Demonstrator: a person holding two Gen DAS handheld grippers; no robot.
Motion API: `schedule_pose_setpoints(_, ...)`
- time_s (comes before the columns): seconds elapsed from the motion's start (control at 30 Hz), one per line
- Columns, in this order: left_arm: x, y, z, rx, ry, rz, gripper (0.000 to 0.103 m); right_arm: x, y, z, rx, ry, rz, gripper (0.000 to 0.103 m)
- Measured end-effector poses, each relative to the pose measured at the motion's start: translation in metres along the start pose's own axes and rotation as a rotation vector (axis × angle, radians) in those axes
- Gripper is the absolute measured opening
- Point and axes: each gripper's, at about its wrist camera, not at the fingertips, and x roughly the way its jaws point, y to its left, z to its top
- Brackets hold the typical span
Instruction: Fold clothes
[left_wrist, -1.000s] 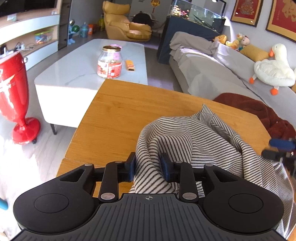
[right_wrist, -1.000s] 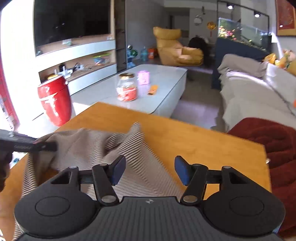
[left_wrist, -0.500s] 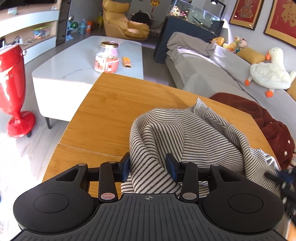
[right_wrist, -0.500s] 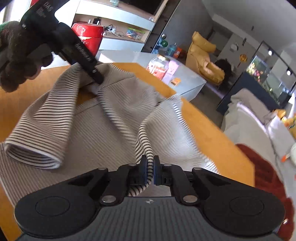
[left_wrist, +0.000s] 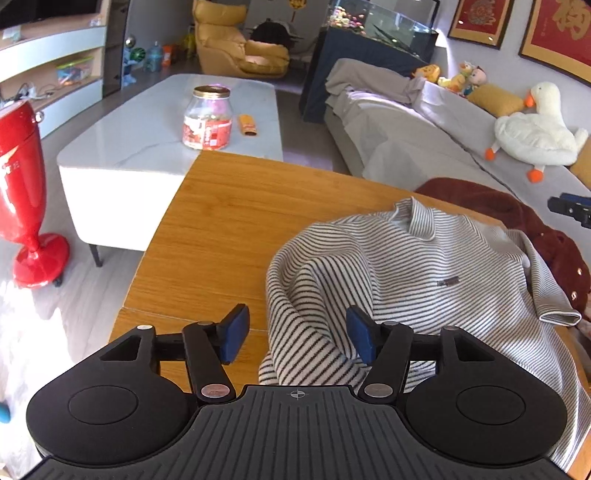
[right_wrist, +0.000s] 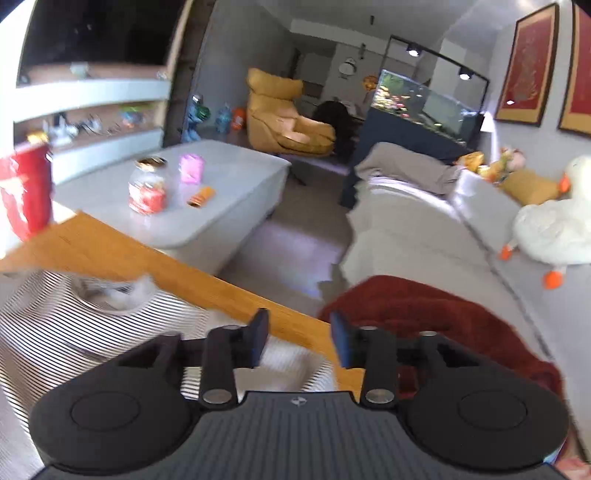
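Lying: striped sweater (left_wrist: 424, 280) spread front-up over the right half of the wooden table (left_wrist: 236, 206), its hem side toward the near edge
Progress: judged early; the garment looks opened out, collar (left_wrist: 413, 221) showing, yet no tidy fold is visible and wrinkles remain
Left sleeve: a rolled, bunched fold (left_wrist: 295, 295) curves down to the near edge, still to be laid straight
Right sleeve: its cuff (left_wrist: 561, 315) hangs at the table's right edge, over the dark red garment (left_wrist: 517, 206)
Direction: collar points to the far edge, so the long axis runs near edge to far edge, tilted slightly right
Left gripper (left_wrist: 297, 338): jaws opening, released; the bunched sleeve lies between the pads without being pressed
Right gripper (right_wrist: 298, 341): jaws opening, holding nothing, hovering over the table's far right edge; view blurred
Remaining: sleeves inward, then body folded, by my reading
Beyond: white coffee table (left_wrist: 147, 129) bearing a jar (left_wrist: 207, 118), grey sofa (left_wrist: 424, 140) behind
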Motion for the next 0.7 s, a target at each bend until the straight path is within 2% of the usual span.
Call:
schedule_pose_setpoints(0.03,0.004,-0.002,0.000,0.007,0.011,0.003,0.065,-0.001,0.007,-0.002,-0.007,-0.017,0.065,0.064)
schedule_pose_setpoints(0.17,0.015,-0.008,0.001,0.022,0.049,0.012,0.059,0.025,0.051,0.001,-0.044,-0.014,0.215,0.063)
schedule_pose_setpoints(0.2,0.016,-0.007,0.001,0.018,0.055,0.004,0.047,0.035,0.061,0.003,-0.033,-0.007,0.254,0.059)
schedule_pose_setpoints(0.23,0.017,-0.007,0.001,0.016,0.058,0.001,0.041,0.048,0.071,0.004,0.006,0.017,0.307,0.051)
schedule_pose_setpoints(0.3,0.016,-0.007,0.004,0.043,0.052,0.024,0.033,0.073,0.092,0.006,0.085,0.066,0.414,0.041)
schedule_pose_setpoints(0.33,0.016,-0.006,0.006,0.057,0.048,0.033,0.033,0.087,0.101,0.006,0.131,0.096,0.465,0.041)
schedule_pose_setpoints(0.43,0.012,-0.002,0.010,0.081,0.044,0.033,0.033,0.134,0.117,0.004,0.355,0.266,0.575,0.041)
schedule_pose_setpoints(0.5,0.011,-0.001,0.011,0.105,0.044,0.030,0.033,0.156,0.129,0.004,0.399,0.331,0.583,0.042)
schedule_pose_setpoints(0.57,0.011,-0.001,0.010,0.126,0.046,0.033,0.033,0.167,0.138,0.010,0.417,0.334,0.619,0.039)
schedule_pose_setpoints(0.6,0.012,-0.001,0.009,0.136,0.045,0.039,0.033,0.169,0.136,0.016,0.450,0.318,0.642,0.030)
schedule_pose_setpoints(0.63,0.011,-0.001,0.009,0.145,0.042,0.048,0.033,0.170,0.134,0.022,0.482,0.297,0.660,0.029)
schedule_pose_setpoints(0.7,0.011,0.002,0.009,0.161,0.030,0.083,0.033,0.164,0.118,0.039,0.532,0.194,0.642,0.025)
